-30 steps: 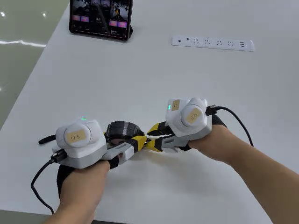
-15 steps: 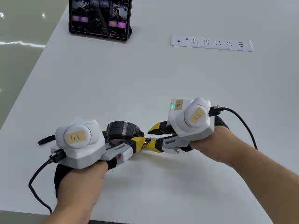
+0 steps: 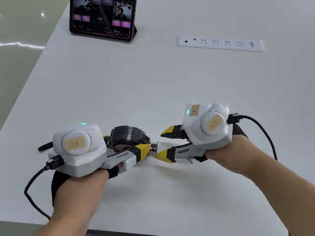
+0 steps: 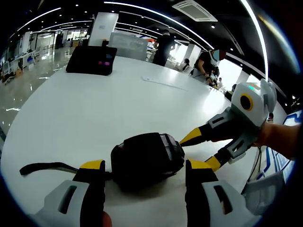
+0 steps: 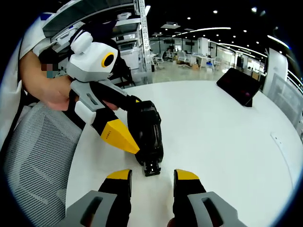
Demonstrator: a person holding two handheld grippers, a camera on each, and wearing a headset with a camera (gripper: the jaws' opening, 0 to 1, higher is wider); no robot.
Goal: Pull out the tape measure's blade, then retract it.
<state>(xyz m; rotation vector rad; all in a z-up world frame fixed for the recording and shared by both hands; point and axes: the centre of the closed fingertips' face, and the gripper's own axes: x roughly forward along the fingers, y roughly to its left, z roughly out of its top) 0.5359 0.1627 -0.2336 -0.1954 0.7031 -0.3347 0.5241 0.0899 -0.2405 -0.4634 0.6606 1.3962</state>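
Fingers [image 4: 93, 166] of the left gripper [image 4: 146, 166] sit on both sides of the black tape measure [image 4: 147, 158] and seem to hold it on the tabletop [image 4: 94, 104]. Fingers [image 5: 187, 177] of the right gripper [image 5: 152, 175] are a little open and hold nothing. The blade tip [image 5: 151, 169] rests at the case, just in front of them.

The blade looks back inside, so I think the job is nearly done. Next, the left fingers need to let go gently.

1 second ago a short white blade ran to the right fingers. Now it is gone, and the right gripper has backed off to the right.
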